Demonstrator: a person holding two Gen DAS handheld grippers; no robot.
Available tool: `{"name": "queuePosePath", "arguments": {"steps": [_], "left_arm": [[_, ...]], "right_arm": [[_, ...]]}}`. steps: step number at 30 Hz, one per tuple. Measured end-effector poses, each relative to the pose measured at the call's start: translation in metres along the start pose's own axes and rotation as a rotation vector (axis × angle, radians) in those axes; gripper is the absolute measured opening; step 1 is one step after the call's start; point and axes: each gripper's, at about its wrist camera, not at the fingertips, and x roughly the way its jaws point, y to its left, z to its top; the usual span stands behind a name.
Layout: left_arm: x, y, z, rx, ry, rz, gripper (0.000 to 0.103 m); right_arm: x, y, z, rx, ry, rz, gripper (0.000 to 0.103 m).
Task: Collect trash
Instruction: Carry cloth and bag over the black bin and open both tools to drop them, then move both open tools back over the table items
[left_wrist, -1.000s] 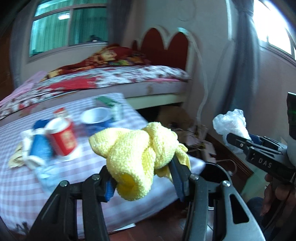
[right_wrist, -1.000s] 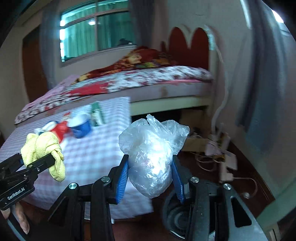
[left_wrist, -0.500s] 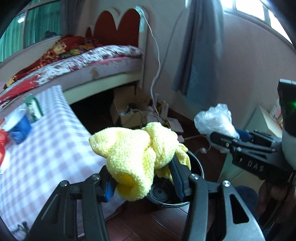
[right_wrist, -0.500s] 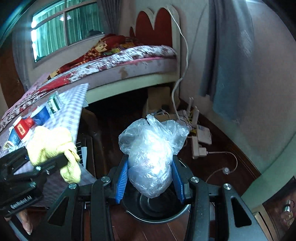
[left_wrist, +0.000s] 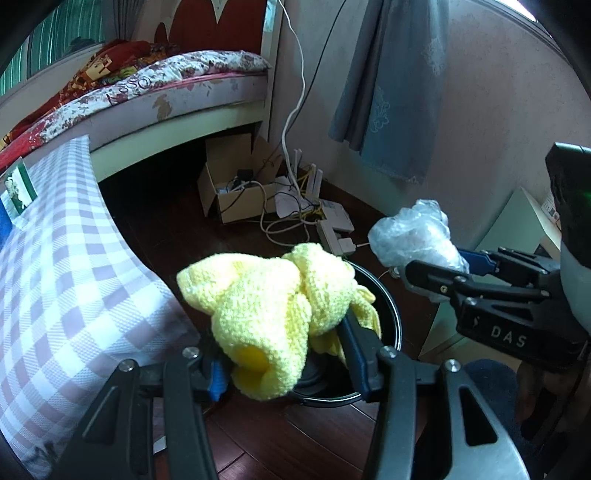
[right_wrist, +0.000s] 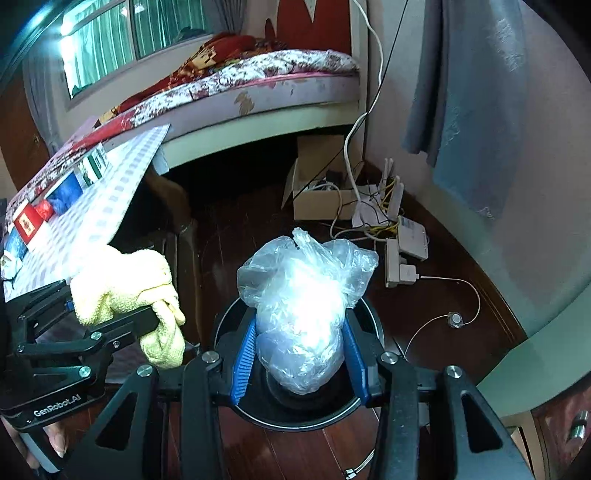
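The left gripper (left_wrist: 284, 373) has its jaws clenched on a bunched yellow cloth (left_wrist: 269, 314), and the right gripper (right_wrist: 299, 363) grips a crumpled clear plastic bag (right_wrist: 306, 314). Both are held over a round black bin (right_wrist: 295, 413) standing on the dark wooden floor (right_wrist: 424, 332). To the left is the desk (left_wrist: 55, 258), covered in a purple-and-white checked cloth, with a few packets at its far end. Behind it is a bed (right_wrist: 258, 85) with a floral cover. By the pinkish wall, under a grey-blue curtain (left_wrist: 388, 92), a cardboard box (left_wrist: 232, 184) and a tangle of cables lie on the floor.
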Motion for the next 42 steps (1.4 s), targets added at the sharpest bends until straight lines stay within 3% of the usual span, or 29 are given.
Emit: {"name": "queuePosePath", "arguments": {"steps": [3,4,5,6,7,18,20,33,42], "left_arm": [[0.005,0.0,0.002,-0.004,0.008,-0.016,0.057],[0.007,0.0,0.004,-0.006,0.007,-0.028,0.071],[0.008,0.0,0.004,-0.007,0.006,-0.029,0.09],[0.008,0.0,0.004,-0.013,0.0,-0.012,0.097],[0.009,0.002,0.004,-0.02,-0.006,-0.008,0.1],[0.004,0.01,0.011,-0.031,-0.035,0.058,0.101],[0.004,0.009,0.012,-0.028,-0.037,0.07,0.102],[-0.015,0.014,0.021,-0.013,-0.094,0.116,0.102],[-0.036,0.044,0.016,-0.056,-0.112,0.18,0.102]], "right_arm": [[0.007,-0.001,0.004,-0.003,0.011,0.025,0.046],[0.01,0.0,0.005,-0.013,0.018,0.033,0.053],[0.014,0.001,0.006,-0.027,0.026,0.019,0.075],[0.017,0.0,0.005,-0.029,0.03,-0.015,0.085],[0.018,-0.004,0.005,-0.011,0.028,-0.035,0.089],[0.01,-0.022,0.003,0.075,0.024,-0.079,0.09],[0.007,-0.022,0.006,0.079,0.016,-0.085,0.093],[-0.014,-0.014,0.016,0.051,-0.018,-0.117,0.097],[-0.029,0.019,0.025,-0.011,-0.053,-0.089,0.098]]}}
